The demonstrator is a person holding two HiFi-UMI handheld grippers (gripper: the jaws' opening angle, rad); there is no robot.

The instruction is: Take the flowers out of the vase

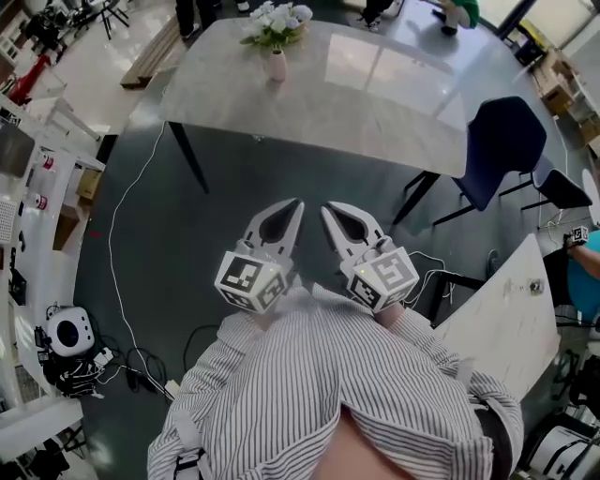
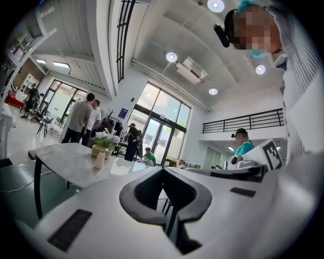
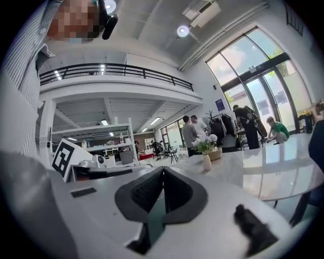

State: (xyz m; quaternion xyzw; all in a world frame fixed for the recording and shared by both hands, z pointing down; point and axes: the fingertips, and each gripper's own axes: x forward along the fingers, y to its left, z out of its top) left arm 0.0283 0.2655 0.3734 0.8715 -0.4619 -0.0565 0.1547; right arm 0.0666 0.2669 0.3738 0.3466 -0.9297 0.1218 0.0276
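Flowers (image 1: 277,21) are standing in the vase (image 1: 277,66) at the far edge of the marble table (image 1: 375,103).
Head view: left gripper (image 1: 297,202) and right gripper (image 1: 325,208) are hovering side by side, well apart from it. Left gripper view: jaws are pressing together, empty. Right gripper view: the same.

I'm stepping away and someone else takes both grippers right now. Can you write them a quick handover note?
Left claw: shut, empty, held well short of the table.
Right claw: shut, empty, close beside the left one.
Things: the small pale pink vase stands upright near the far edge of the grey marble-look table, with the white flowers with green leaves in it.
Done: nothing; the flowers are untouched.
Left: get within reach of the table, open a claw, grip the stems and lift the flowers out. It would probably help to steady the vase with the other claw.
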